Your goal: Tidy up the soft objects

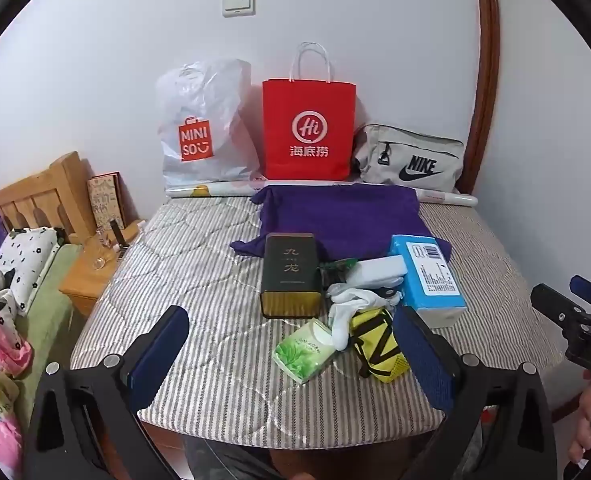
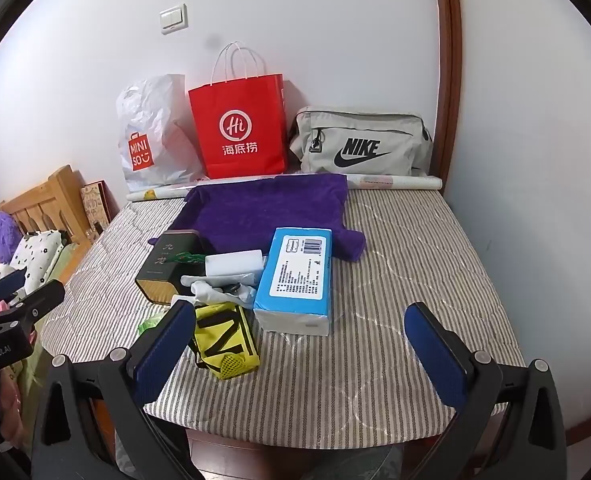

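While spread wide and empty above the near edge of the striped bed (image 1: 199, 280), left tongs (image 1: 291, 344) and right tongs (image 2: 301, 344). Just past them at 12 o'clock, yellow pouch (image 1: 377, 346), white socks (image 1: 345, 312) and green tissue pack (image 1: 303, 350), bunched together. Beyond, dark tin (image 1: 291, 274), blue box (image 2: 297, 276), purple cloth (image 2: 267, 210). Against the wall, three bags.
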Demonstrator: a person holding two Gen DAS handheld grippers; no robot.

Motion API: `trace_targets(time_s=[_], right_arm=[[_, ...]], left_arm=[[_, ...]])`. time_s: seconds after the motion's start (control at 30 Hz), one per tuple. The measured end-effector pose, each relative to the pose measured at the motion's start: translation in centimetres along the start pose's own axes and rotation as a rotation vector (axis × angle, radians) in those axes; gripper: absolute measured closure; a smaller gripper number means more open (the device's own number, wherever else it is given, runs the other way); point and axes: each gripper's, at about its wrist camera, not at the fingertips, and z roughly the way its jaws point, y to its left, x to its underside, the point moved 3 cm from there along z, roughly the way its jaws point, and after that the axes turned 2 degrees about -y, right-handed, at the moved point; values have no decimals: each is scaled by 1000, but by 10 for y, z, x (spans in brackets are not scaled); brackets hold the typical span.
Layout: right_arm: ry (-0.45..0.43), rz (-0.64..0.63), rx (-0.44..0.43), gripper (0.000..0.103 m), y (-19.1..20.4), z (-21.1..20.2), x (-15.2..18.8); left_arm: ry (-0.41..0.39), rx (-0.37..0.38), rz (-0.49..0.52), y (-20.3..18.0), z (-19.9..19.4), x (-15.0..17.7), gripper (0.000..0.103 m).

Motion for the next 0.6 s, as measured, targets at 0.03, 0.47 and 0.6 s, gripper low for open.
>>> trace_targets(time_s=[0.03, 0.47, 0.6], right_arm=[[-1, -1, 0, 0, 0, 0, 1], [-6, 12, 3, 0, -3, 1, 1], [-8, 14, 1, 0, -3, 1, 2]], left_arm=[[2, 4, 3, -1, 0, 0, 0], [11, -1, 3, 1, -2, -1, 0], [-4, -14, 8, 2, 0, -1, 0]])
